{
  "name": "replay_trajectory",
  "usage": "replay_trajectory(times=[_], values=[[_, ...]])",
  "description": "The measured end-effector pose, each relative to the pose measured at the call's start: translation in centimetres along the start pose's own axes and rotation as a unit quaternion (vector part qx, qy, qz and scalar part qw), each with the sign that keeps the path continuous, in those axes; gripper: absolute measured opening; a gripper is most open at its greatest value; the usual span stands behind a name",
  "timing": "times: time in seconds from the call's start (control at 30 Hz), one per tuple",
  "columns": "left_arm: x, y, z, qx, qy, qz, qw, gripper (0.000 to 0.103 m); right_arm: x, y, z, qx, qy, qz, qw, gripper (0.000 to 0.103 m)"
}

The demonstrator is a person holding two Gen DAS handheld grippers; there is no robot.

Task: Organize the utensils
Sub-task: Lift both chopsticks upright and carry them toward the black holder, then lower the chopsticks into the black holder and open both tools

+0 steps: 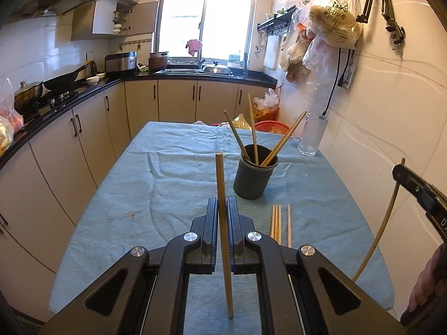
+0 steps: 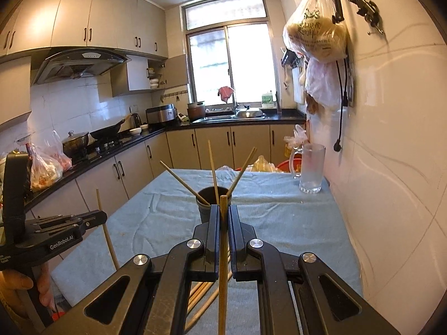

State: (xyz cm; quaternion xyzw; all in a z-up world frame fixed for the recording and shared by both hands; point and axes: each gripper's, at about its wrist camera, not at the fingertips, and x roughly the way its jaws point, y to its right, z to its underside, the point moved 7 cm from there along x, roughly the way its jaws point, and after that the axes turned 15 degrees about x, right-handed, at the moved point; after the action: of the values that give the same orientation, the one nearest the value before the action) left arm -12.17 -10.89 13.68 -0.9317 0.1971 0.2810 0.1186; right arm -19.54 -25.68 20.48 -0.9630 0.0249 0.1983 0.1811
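A dark grey holder cup (image 1: 254, 173) stands mid-table on the blue cloth (image 1: 173, 184), with several wooden chopsticks (image 1: 252, 128) leaning in it. My left gripper (image 1: 222, 203) is shut on one chopstick (image 1: 223, 223), held upright just short of the cup. My right gripper (image 2: 223, 209) is shut on another chopstick (image 2: 222, 265), right behind the cup (image 2: 205, 209). Several loose chopsticks (image 1: 279, 224) lie on the cloth to the right of the left gripper; they also show under the right gripper as loose chopsticks (image 2: 201, 298). Each gripper appears at the edge of the other's view.
A tall glass mug (image 1: 311, 135) stands at the table's far right by the tiled wall. Plastic bags (image 1: 332, 19) hang from wall hooks above. A counter with stove and wok (image 1: 64, 79) runs along the left. A red basin (image 1: 271, 126) sits beyond the table's far end.
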Motion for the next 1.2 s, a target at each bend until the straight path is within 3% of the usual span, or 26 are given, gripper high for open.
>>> replay_trajectory(times=[0.33, 0.57, 0.77, 1.0, 1.2], values=[[0.5, -0.9, -0.3, 0.004, -0.012, -0.005, 0.9999, 0.006, 0.9, -0.5, -1.4, 0.007, 0.000, -0.011, 1.000, 0.006], [0.4, -1.0, -1.4, 0.009, -0.003, 0.021, 0.9997, 0.006, 2.6, -0.4, -2.8, 0.019, -0.006, -0.019, 1.000, 0.006], [-0.5, -1.0, -4.8, 0.017, 0.030, 0.055, 0.9979, 0.006, 4.1, -0.7, -4.7, 0.026, 0.003, -0.023, 0.999, 0.006], [-0.4, -1.3, -10.4, -0.008, 0.076, 0.099, 0.9922, 0.006, 6.4, 0.0, -8.8, 0.060, 0.039, -0.031, 0.997, 0.006], [0.4, -0.5, -15.7, -0.002, 0.135, 0.088, 0.9870, 0.006, 9.7, 0.1, -12.9, 0.090, 0.085, -0.033, 0.992, 0.006]])
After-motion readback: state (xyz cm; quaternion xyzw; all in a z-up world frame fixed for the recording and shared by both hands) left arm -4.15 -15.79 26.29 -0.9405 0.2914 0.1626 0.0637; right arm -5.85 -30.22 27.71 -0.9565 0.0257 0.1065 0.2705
